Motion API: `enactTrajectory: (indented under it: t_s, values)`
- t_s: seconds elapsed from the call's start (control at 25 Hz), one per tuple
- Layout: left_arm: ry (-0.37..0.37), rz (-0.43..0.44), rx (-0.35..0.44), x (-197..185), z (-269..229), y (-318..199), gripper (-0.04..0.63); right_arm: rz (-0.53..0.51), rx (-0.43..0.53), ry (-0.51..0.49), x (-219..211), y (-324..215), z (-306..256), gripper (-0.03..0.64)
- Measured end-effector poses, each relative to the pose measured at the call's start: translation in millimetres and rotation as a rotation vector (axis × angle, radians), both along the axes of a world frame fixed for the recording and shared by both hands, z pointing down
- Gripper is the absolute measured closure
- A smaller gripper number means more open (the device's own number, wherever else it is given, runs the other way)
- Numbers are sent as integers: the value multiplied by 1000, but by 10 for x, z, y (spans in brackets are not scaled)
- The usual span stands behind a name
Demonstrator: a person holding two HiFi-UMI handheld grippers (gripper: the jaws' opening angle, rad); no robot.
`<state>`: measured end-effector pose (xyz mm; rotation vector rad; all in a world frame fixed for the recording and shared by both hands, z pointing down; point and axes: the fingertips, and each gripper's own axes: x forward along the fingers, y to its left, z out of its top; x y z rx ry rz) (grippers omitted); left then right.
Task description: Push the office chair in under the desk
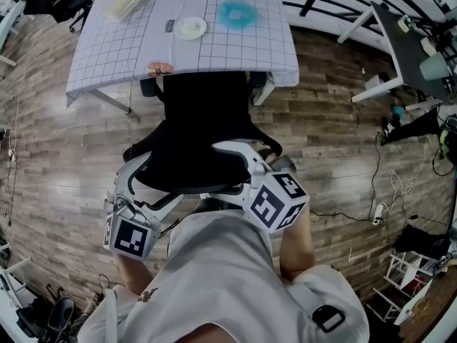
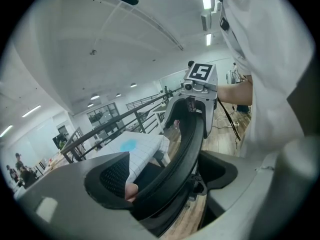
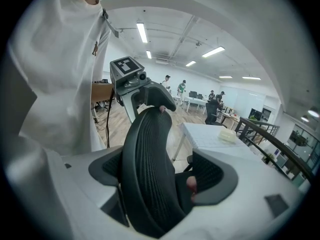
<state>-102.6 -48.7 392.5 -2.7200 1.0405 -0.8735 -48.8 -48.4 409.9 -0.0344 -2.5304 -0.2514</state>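
Note:
The black mesh office chair [image 1: 203, 131] stands with its seat partly beneath the desk [image 1: 107, 56], which wears a white grid-pattern cloth. My left gripper [image 1: 141, 171] is shut on the left end of the backrest's top edge, and my right gripper [image 1: 232, 153] is shut on the right end. In the left gripper view the backrest [image 2: 186, 146] runs between the jaws of the left gripper [image 2: 167, 184], with the desk [image 2: 145, 146] beyond. In the right gripper view the right gripper [image 3: 160, 179] clamps the mesh backrest [image 3: 147, 149] the same way.
On the desk lie a white plate [image 1: 191, 28], a blue round thing [image 1: 237, 14] and a pale packet [image 1: 125, 4]. Another desk [image 1: 400, 45] and railings stand at the right. Cables and a power strip [image 1: 377, 211] lie on the wood floor.

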Motion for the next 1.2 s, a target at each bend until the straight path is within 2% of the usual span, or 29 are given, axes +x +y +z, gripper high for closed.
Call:
enactTrajectory:
  t_s: [0.24,0.48,1.2]
  values:
    - [-17,-36,-15,40,-47,-73,169,-20,-9,-5,68,-63,-20,213]
    - [15,-26,1,136,-31,-93,167,-40,-13,-18,139,-111,-33,213]
    - [6,-9,-1,93,-17,-405,167,-34,-17,10,96,-399,0,213]
